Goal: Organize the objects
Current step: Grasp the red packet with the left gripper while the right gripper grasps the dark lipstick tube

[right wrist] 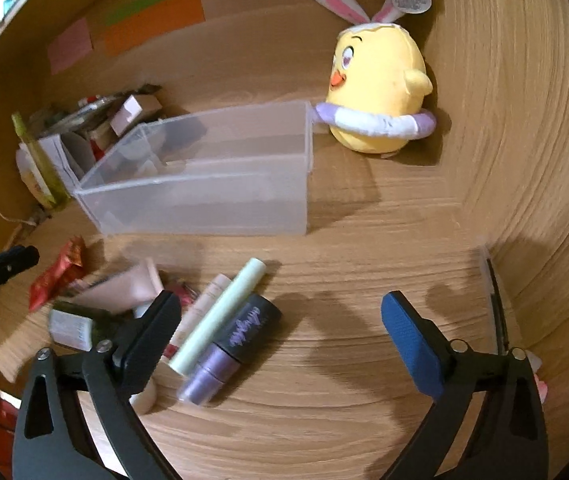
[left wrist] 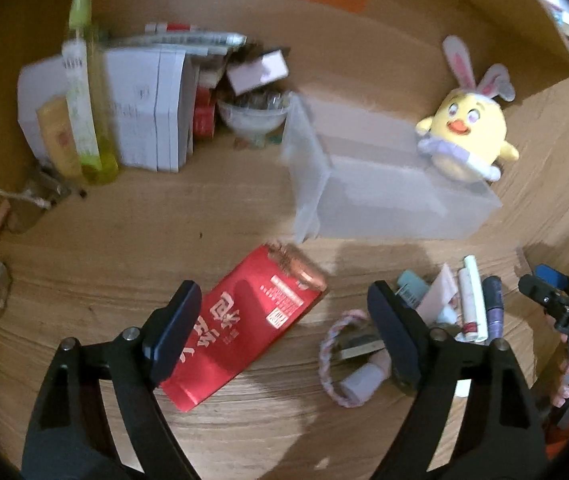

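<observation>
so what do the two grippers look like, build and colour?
Both match: black linkage arms with triangular cut-outs and silver pivot pins. Left gripper carries flat dark navy pads. Right gripper has brighter blue pads with a fine textured face. In the left view, the right gripper's black body bears white "DAS" lettering. No cables or sleeves clearly visible.

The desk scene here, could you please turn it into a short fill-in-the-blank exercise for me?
1. The clear plastic bin holds ____ so far.
2. The toy chick wears pink-and-white ____ ears.
3. The pouch lying between the left tool fingers is ____ in colour.
4. The purple tube lies on the desk beside a pale ____ one.

Missing words: nothing; rabbit; red; green
</observation>
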A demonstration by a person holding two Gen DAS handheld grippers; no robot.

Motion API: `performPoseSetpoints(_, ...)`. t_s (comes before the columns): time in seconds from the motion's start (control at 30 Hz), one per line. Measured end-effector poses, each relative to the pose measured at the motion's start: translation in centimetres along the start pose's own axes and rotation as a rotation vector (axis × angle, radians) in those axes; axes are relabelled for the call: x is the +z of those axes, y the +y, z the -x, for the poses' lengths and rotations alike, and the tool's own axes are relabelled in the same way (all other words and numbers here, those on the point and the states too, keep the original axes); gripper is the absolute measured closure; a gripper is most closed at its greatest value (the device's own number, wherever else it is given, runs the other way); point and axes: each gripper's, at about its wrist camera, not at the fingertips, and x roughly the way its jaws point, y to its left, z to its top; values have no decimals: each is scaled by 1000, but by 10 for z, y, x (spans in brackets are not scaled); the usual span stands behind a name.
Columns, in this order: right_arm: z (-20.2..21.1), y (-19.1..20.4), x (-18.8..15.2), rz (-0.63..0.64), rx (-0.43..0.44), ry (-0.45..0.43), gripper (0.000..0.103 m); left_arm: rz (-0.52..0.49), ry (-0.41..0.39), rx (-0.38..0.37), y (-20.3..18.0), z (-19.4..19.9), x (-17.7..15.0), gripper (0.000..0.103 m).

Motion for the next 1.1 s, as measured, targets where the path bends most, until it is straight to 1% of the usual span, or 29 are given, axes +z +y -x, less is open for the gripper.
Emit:
performPoseSetpoints(0.03, -2, 0, -1, 7, -10, 6, 8, 3, 21, -4, 2, -6, -1, 17)
performPoseSetpoints(0.1, -7, -1, -3, 17, -27, 29, 15, -6, 40, 1, 4, -12, -2, 17)
performPoseSetpoints(0.2, -15, -5, -7, 12, -24, 66, 19, -34, 69, 13, 4, -21, -2, 17)
performPoseSetpoints(0.37, -21, -7, -12, -33, 51, 95, 20, -55, 114, 17, 6, -37, 4, 17)
performPoseSetpoints(0.43, -23, -4, -13, -35, 65, 99, 27, -55, 138, 12, 8, -44, 7, 17)
performPoseSetpoints(0.5, -26, -1, -14, -30, 67, 110, 36, -49, 151, 2, 10, -48, 10, 17)
performPoseSetpoints(0.6, -34, 1, -16, -47, 90, 133, 41, -43, 166, -3, 12, -54, 11, 17)
performPoseSetpoints(0.7, -37, 0, -16, -68, 112, 138, 44, -54, 156, 2, 11, -55, 13, 17)
performPoseSetpoints(0.77, -37, -2, -16, -73, 116, 135, 46, -61, 157, 8, 9, -57, 13, 21)
performPoseSetpoints(0.93, -35, -3, -16, -67, 120, 137, 50, -87, 152, 23, 7, -56, 15, 39)
performPoseSetpoints(1.0, -34, -3, -16, -65, 117, 138, 52, -88, 145, 32, 7, -55, 16, 44)
performPoseSetpoints(1.1, -32, -7, -18, -73, 128, 143, 53, -81, 129, 39, 8, -50, 15, 46)
